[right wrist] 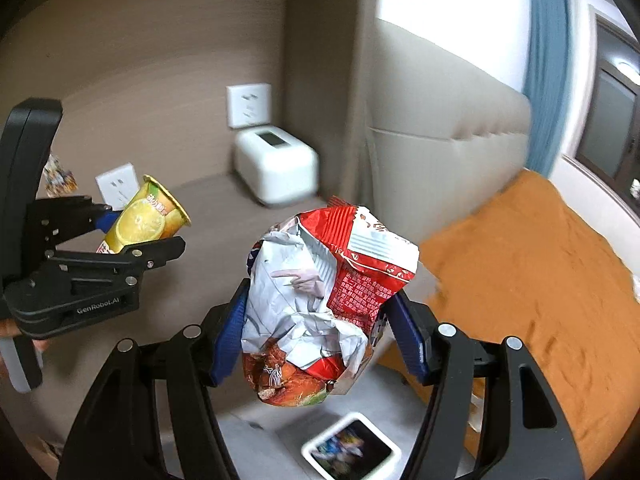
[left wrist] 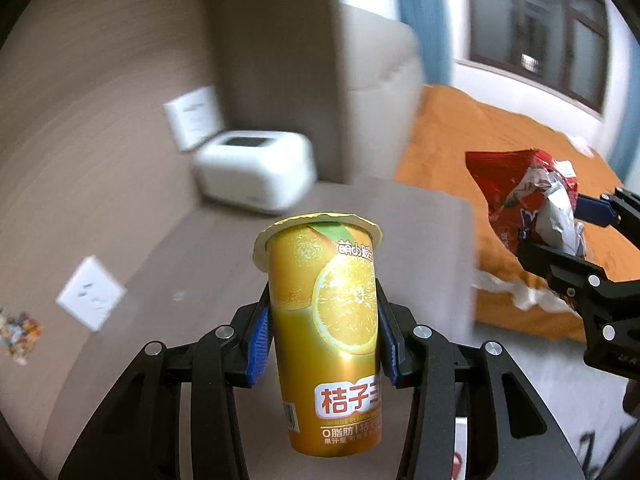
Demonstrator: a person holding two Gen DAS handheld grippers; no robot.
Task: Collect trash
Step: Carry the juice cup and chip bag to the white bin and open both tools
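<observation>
Holding the trash: both pieces were lifted clear of the worktop (left wrist: 420, 216), one per hand, apparently to carry them off together.
Wall outlets: two white sockets (left wrist: 91, 293) sat on the beige wall at far left, beside some small colourful clutter too blurred to name.
Left hand-held gripper (left wrist: 325, 344): it was clenched on the orange drink cup (left wrist: 326, 332), blue pads (left wrist: 258, 344) pressing its sides at mid-height, so the cup stood upright with its foil lid rim above the fingers; I judge that grip kept any leftover liquid from spilling.
White appliance (left wrist: 256, 170): a rounded white box with a dark top panel stood at the back of the worktop, against the wall, well apart from both loads.
Right hand-held gripper (right wrist: 316, 332): it was grasping the crumpled red snack bag (right wrist: 320, 300), squeezed at its middle, torn top flaring above, silver lining showing.
Small white tray (right wrist: 352, 446): it lay on the worktop under the bag, untouched.
Bed (right wrist: 540, 272): its orange cover lay at right, with a scrap of white paper (left wrist: 512, 290) at the edge, possibly trash left to collect.
Progress: no bin showed in either view.
</observation>
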